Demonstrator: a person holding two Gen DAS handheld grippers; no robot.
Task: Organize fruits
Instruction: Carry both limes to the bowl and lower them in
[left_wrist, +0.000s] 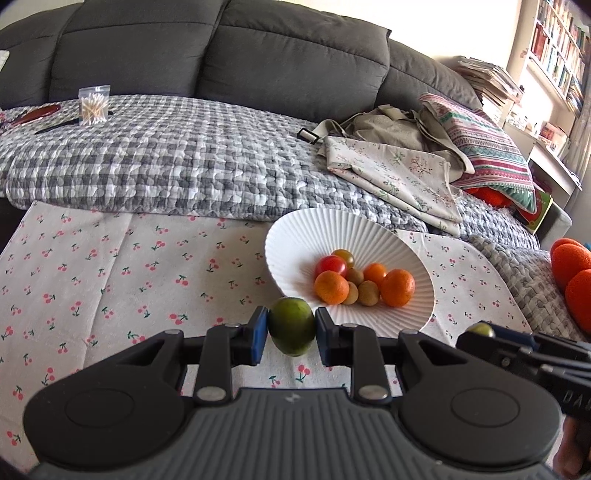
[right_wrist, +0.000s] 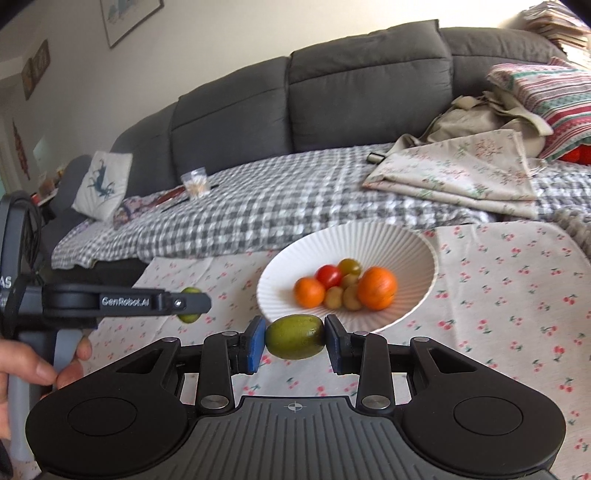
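A white ribbed bowl (left_wrist: 295, 229) (right_wrist: 406, 240) stands on the cherry-print cloth (left_wrist: 110, 280). It holds oranges (left_wrist: 398, 287), a red tomato (left_wrist: 330, 266) and several small yellowish fruits. In the left wrist view my left gripper (left_wrist: 291, 332) is shut on a green fruit (left_wrist: 291, 321), held just in front of the bowl's near rim. My right gripper (right_wrist: 295, 341) is shut on another green oval fruit (right_wrist: 295, 334), also above the cloth before the bowl. Each gripper shows in the other's view: the right gripper (left_wrist: 476, 338) at the far right, the left gripper (right_wrist: 195, 304) at the left.
Behind the table a dark grey sofa (left_wrist: 221, 48) carries a grey checked quilt (left_wrist: 166, 162), folded floral cloth (left_wrist: 391, 173), a patterned pillow (left_wrist: 487, 147) and a bag of cotton swabs (left_wrist: 93, 105). Orange round things (left_wrist: 570, 266) lie at the right edge. A hand (right_wrist: 33, 373) grips the left handle.
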